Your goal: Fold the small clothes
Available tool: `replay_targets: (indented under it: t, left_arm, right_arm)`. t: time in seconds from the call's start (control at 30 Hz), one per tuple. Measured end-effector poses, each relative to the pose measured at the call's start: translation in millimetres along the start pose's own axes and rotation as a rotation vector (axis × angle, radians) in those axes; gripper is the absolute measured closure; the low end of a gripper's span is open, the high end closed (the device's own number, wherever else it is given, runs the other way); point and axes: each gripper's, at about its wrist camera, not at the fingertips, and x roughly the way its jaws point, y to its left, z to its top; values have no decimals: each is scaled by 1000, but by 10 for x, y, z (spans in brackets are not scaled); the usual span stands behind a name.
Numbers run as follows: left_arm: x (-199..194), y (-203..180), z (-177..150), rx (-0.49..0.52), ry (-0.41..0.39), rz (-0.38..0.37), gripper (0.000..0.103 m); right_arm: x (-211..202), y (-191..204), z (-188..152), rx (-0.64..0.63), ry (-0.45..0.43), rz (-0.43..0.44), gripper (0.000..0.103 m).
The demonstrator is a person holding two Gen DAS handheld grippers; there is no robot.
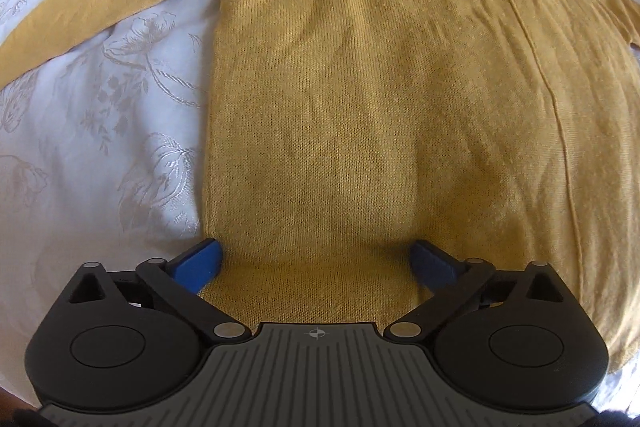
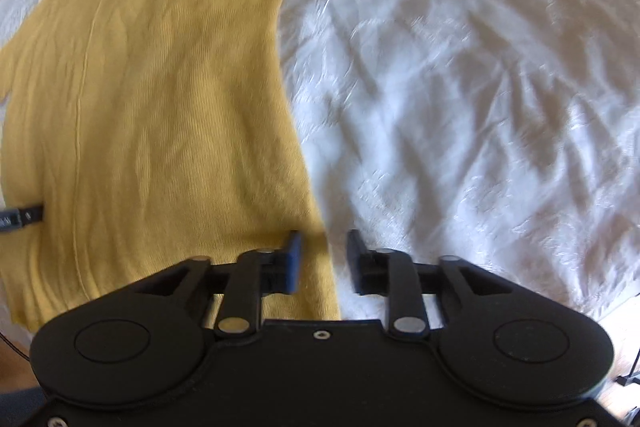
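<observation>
1. The mustard-yellow knitted long-sleeved sweater (image 1: 360, 99) lies flat on the white floral-embossed bedspread (image 1: 100, 131). In the left wrist view it fills the centre and right of the frame, neckline at the top.
2. The left gripper (image 1: 316, 261) hangs over the hem at the lower centre, jaws spread wide with knit between them but nothing pinched.
3. The right gripper (image 2: 324, 261) straddles the sweater's side edge at lower centre of its view, jaws about half apart and holding nothing. That picture is blurred, so whether a pad touches the cloth is hard to say.
4. To do this step well, I judge each gripper should bite both layers at the hem corners, then lift evenly so the fold stays square.
5. Count: one sweater, two sleeves spread outward, two grippers, one bedspread.
</observation>
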Motion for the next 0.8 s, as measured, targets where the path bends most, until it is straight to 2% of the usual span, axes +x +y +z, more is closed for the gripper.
replay_targets:
  t: [0.13, 0.2, 0.33, 0.4, 0.43, 0.57, 0.7, 0.8]
  left_arm:
    - [78, -65, 18, -2, -16, 9, 0]
    - [91, -70, 1, -17, -35, 12, 0]
    - [104, -104, -97, -83, -120, 39, 0]
    - [102, -149, -154, -97, -153, 64, 0]
    - [98, -190, -184, -101, -164, 78, 0]
    - [50, -299, -277, -136, -181, 120, 0]
    - [20, -322, -157, -176, -137, 118, 2]
    - [-158, -196, -31, -327, -167, 75, 20]
  right_arm:
    - [-258, -127, 253, 6, -121, -5, 43]
    - [-364, -177, 373, 11, -200, 1, 30]
    - [-530, -292, 716, -6, -349, -31, 21]
    - [-582, -424, 923, -25, -412, -46, 3]
    - [-596, -520, 1035, -34, -436, -60, 1]
    - [-655, -815, 1352, -56, -485, -110, 1]
    - [-705, -1185, 1565, -27, -510, -135, 1]
    - [-692, -1427, 1737, -26, -518, -159, 1]
